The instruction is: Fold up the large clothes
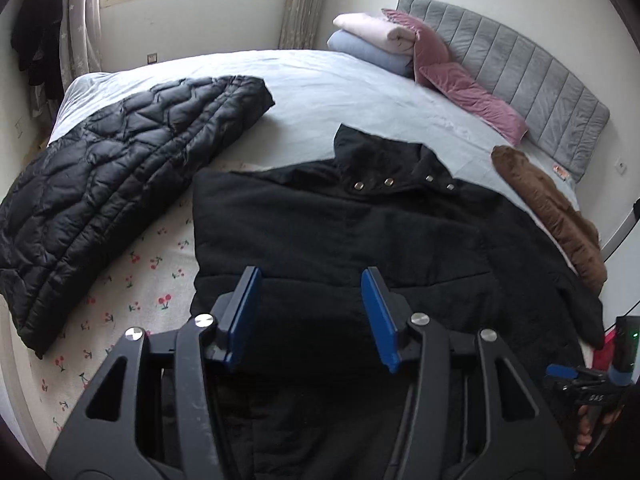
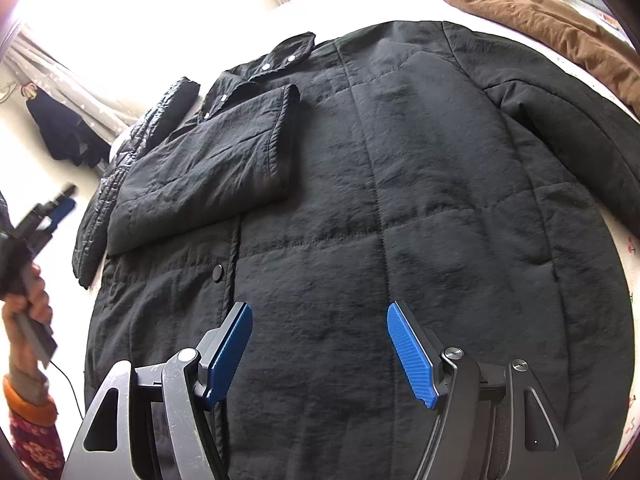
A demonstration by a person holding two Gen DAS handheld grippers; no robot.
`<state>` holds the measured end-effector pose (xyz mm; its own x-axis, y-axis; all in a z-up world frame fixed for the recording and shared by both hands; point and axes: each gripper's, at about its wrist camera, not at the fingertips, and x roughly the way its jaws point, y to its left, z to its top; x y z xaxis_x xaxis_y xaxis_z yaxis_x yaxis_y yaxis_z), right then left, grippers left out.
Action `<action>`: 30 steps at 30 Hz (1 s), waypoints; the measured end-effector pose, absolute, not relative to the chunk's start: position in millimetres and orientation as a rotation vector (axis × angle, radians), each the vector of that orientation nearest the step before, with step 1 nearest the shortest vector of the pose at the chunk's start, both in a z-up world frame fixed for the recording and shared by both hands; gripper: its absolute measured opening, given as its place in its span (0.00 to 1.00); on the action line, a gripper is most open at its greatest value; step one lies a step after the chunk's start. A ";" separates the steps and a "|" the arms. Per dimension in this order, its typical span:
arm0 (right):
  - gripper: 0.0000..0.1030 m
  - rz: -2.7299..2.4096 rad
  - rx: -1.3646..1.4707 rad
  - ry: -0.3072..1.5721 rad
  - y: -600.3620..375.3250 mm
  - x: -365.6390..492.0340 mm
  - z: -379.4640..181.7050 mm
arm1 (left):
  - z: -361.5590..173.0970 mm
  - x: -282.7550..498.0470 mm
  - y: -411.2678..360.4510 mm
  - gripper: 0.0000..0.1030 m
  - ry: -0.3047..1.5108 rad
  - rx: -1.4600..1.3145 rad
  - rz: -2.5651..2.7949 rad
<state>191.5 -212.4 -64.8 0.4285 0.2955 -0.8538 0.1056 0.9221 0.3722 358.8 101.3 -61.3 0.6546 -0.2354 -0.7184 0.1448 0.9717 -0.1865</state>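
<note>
A large black padded coat (image 1: pixel 340 232) lies flat on the bed, collar with metal snaps (image 1: pixel 388 181) toward the headboard. In the right wrist view the coat (image 2: pixel 400 200) fills the frame, with its left sleeve (image 2: pixel 208 172) folded across the chest. My left gripper (image 1: pixel 310 276) is open and empty, above the coat's lower part. My right gripper (image 2: pixel 320 312) is open and empty, just above the coat's lower front. The right gripper shows at the lower right edge of the left wrist view (image 1: pixel 576 376); the left gripper shows at the left edge of the right wrist view (image 2: pixel 56 208).
A black quilted jacket (image 1: pixel 120 184) lies left of the coat. A brown garment (image 1: pixel 552 212) lies to its right. Pink pillows (image 1: pixel 460 80) and folded blankets (image 1: pixel 372 40) sit by the grey headboard (image 1: pixel 540 76). A cherry-print sheet (image 1: pixel 140 292) covers the near bed.
</note>
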 end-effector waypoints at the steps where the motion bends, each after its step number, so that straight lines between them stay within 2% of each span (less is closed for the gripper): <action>1: 0.69 0.120 0.395 1.136 -211.3 191.9 -67.2 | -64.0 357.9 97.9 0.52 0.840 -0.107 -0.212; 5: 0.69 0.100 0.364 1.147 -212.3 192.9 -72.1 | -112.5 372.8 100.3 0.52 0.905 -0.088 -0.163; 8: 0.69 0.088 0.352 1.143 -214.8 193.2 -72.3 | -121.9 372.5 93.7 0.54 0.905 -0.058 -0.149; 10: 0.69 0.077 0.355 1.137 -218.9 191.8 -72.0 | -114.1 369.0 82.8 0.62 0.915 -0.009 -0.136; 12: 0.69 0.058 0.357 1.133 -224.7 189.4 -70.4 | -105.4 363.2 75.5 0.78 0.934 -0.001 -0.129; 13: 0.69 0.045 0.358 1.129 -229.1 187.5 -68.1 | -100.1 357.7 72.9 0.81 0.940 -0.003 -0.128; 16: 0.69 -0.012 0.378 1.094 -249.3 179.2 -57.9 | -85.1 340.3 61.2 0.82 0.962 0.019 -0.130; 22: 0.78 -0.241 0.455 0.964 -312.0 154.3 -35.6 | -66.3 299.7 33.3 0.83 1.036 0.063 -0.186; 30: 0.80 -0.439 0.751 0.890 -412.8 119.2 -51.1 | -59.6 253.0 2.4 0.88 1.020 0.049 -0.272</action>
<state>119.2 -412.9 -51.1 0.5681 -0.0412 -0.8219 0.6276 0.6677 0.4003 253.0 2.4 -59.6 0.4932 -0.2016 -0.8463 0.2469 0.9652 -0.0860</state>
